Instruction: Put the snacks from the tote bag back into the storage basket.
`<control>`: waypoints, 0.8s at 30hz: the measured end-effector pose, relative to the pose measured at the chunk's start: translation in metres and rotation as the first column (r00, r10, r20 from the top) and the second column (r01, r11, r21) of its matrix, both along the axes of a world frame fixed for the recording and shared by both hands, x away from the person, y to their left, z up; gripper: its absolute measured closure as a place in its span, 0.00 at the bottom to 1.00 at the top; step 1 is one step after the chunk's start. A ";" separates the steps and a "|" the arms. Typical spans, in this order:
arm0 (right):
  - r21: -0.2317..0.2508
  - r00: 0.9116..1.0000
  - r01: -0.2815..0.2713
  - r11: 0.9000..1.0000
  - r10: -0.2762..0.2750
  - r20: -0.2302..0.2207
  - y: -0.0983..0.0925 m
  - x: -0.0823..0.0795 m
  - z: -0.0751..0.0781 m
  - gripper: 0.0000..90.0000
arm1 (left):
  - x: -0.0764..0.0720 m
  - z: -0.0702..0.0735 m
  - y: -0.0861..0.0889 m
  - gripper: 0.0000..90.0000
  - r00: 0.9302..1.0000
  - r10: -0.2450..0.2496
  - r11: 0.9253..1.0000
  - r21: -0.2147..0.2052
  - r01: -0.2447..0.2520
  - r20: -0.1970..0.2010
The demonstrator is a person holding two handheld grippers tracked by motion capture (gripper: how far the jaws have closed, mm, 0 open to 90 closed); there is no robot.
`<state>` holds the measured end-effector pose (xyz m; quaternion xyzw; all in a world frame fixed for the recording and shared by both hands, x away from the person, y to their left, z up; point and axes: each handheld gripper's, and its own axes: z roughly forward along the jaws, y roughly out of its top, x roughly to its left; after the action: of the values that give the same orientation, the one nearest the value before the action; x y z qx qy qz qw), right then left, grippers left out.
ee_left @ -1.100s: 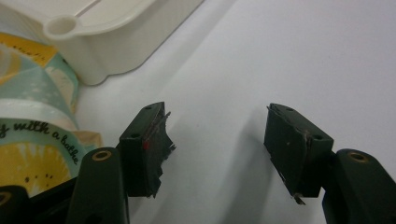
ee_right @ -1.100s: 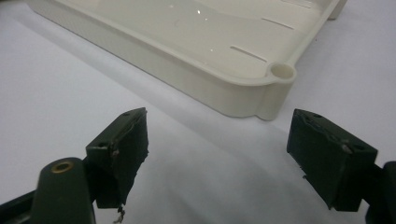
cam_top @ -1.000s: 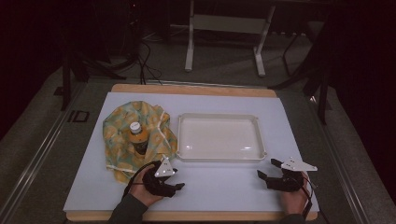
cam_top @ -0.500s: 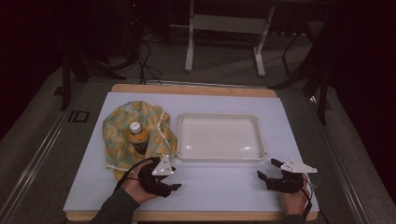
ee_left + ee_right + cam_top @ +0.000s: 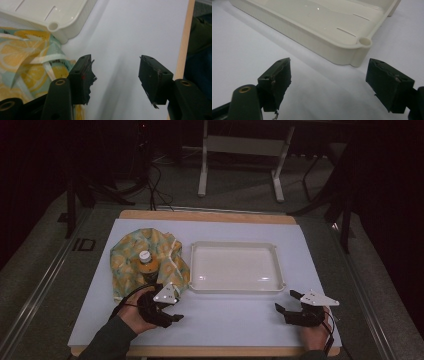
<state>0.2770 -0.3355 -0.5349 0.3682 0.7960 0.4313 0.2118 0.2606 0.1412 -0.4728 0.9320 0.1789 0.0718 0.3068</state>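
Observation:
A cloth printed with yellow lemons (image 5: 135, 265) lies crumpled on the left of the white table, and a bottle with a white cap (image 5: 145, 256) stands in its folds. An empty white tray (image 5: 235, 267) sits at the middle. My left gripper (image 5: 172, 309) is just in front of the cloth, held off the table. Its jaws have just been closing and stand apart with nothing between them (image 5: 115, 72); the cloth (image 5: 30, 62) is beside its left jaw. My right gripper (image 5: 286, 301) rests open near the tray's front right corner (image 5: 362, 47), with only bare table between its jaws (image 5: 328, 75).
The white table sheet (image 5: 240, 320) runs along the front between the two grippers. A wooden table edge (image 5: 183, 45) is close to the left gripper. Dark floor, cables and a stand's legs (image 5: 240, 170) lie beyond the table's far edge.
My left gripper has risen and shifted a little to the left, toward the cloth, and its jaws have narrowed. The right gripper, tray, cloth and bottle have not moved.

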 end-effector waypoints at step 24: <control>-0.002 1.000 -0.004 1.000 0.004 0.003 0.000 0.000 0.000 0.22 | 0.007 0.025 0.037 0.58 1.000 -0.005 0.996 0.091 0.008 -0.029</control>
<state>0.2768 -0.3355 -0.5349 0.3658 0.7968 0.4315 0.2124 0.2673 0.1785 -0.4481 0.9465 0.1769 0.0656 0.2618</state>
